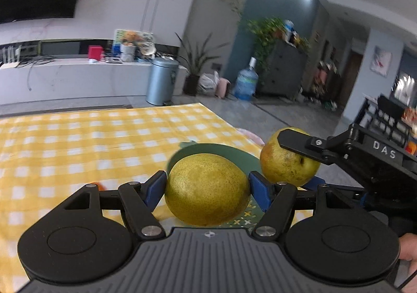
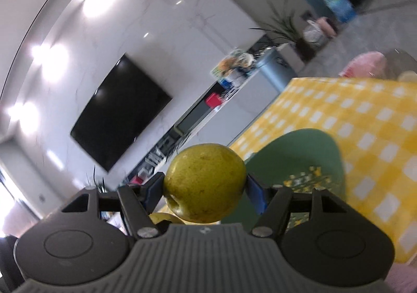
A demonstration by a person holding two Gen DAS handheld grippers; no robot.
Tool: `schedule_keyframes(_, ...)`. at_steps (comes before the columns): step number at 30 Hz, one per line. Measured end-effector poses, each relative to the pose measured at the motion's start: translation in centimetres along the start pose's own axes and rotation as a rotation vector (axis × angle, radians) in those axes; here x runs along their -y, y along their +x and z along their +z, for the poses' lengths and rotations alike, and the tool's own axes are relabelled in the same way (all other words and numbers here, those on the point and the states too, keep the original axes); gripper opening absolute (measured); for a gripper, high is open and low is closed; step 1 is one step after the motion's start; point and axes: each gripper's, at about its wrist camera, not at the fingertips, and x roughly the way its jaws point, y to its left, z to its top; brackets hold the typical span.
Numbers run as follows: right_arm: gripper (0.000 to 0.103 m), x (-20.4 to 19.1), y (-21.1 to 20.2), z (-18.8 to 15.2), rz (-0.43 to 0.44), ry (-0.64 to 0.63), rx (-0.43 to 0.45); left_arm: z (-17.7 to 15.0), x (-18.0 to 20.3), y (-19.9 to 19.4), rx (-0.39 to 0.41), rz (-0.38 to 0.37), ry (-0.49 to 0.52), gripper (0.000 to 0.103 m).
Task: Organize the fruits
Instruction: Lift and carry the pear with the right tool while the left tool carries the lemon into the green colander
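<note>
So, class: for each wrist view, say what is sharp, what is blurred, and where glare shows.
Left wrist view: the pear is crisp, the room behind it smeared, straight edges bowed. Right wrist view: its pear is sharp, the tilted background blurred, ceiling lights flaring white on the glossy wall.

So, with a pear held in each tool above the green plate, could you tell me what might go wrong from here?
1. The left tool and the right tool hold their pears close together; they could knock.
2. Each round pear is pinched only at its sides, so it might slip.
3. The green plate sits near the tablecloth's edge; a nudge could shift it.
</note>
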Motion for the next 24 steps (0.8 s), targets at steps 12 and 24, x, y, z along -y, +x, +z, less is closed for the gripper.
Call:
schedule_keyframes(12, 0.065, 4.1, -0.7, 0.8, -0.071, 0.036, 0.048, -0.3, 2.0, 9.5, -0.182, -0.005, 0.056, 0.080)
schedule_keyframes(24, 0.051, 8.4, -2.1, 1.9, -0.061, 0.227, 0.119, -0.5, 2.2, 16.3, -0.477, 0.093, 0.237, 0.079)
